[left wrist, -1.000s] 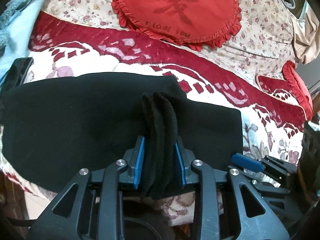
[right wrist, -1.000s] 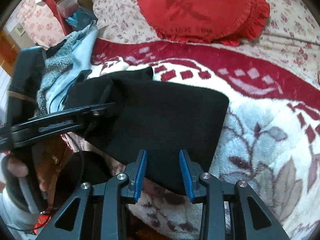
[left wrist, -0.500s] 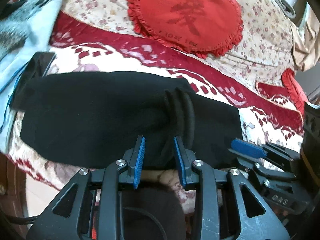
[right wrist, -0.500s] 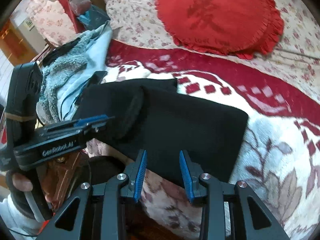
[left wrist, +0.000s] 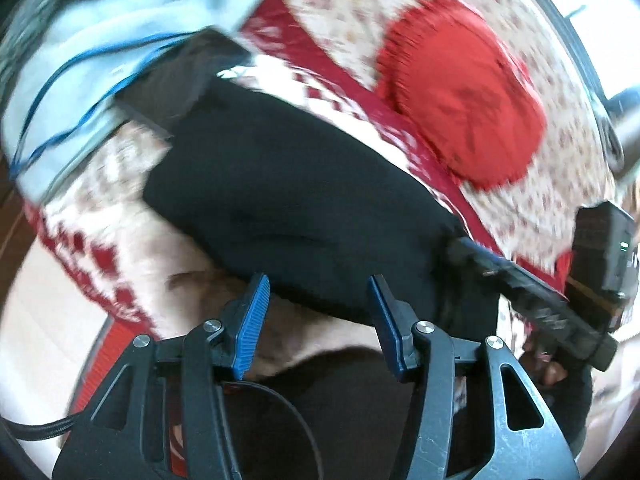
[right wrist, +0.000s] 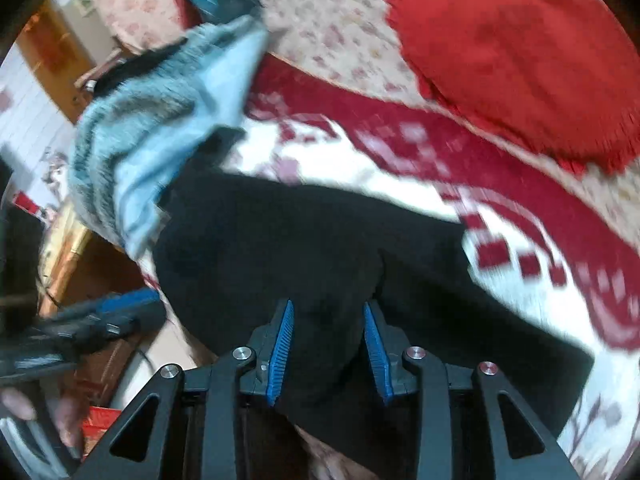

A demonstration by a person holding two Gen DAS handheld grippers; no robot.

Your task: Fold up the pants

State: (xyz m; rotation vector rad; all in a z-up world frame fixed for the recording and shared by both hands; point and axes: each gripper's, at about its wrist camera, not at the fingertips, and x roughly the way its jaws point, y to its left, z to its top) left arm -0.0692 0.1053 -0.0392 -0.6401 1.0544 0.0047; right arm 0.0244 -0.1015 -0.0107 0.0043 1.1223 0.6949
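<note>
The black pants [left wrist: 296,200] lie folded on the red and cream blanket [left wrist: 120,184], near its front edge. My left gripper [left wrist: 316,304] is open and empty, its blue pads just short of the pants' near edge. In the right wrist view the pants [right wrist: 320,248] fill the centre. My right gripper [right wrist: 326,336] has its blue pads on either side of a raised fold of the black cloth at the near edge, with a gap between pads; whether they pinch it is unclear. The right gripper's fingers [left wrist: 520,280] also show at the pants' right end in the left wrist view. Both views are motion-blurred.
A red round frilled cushion [left wrist: 460,108] lies beyond the pants on the floral bedspread [right wrist: 340,28]. A light blue and grey garment [right wrist: 160,120] with a blue cable [left wrist: 80,92] lies at the left. The left gripper [right wrist: 80,328] shows at lower left in the right wrist view.
My left gripper has let go of the bunched black cloth, opened wide and swung left. My right gripper has moved in over the pants' near edge, with a fold now between its pads.
</note>
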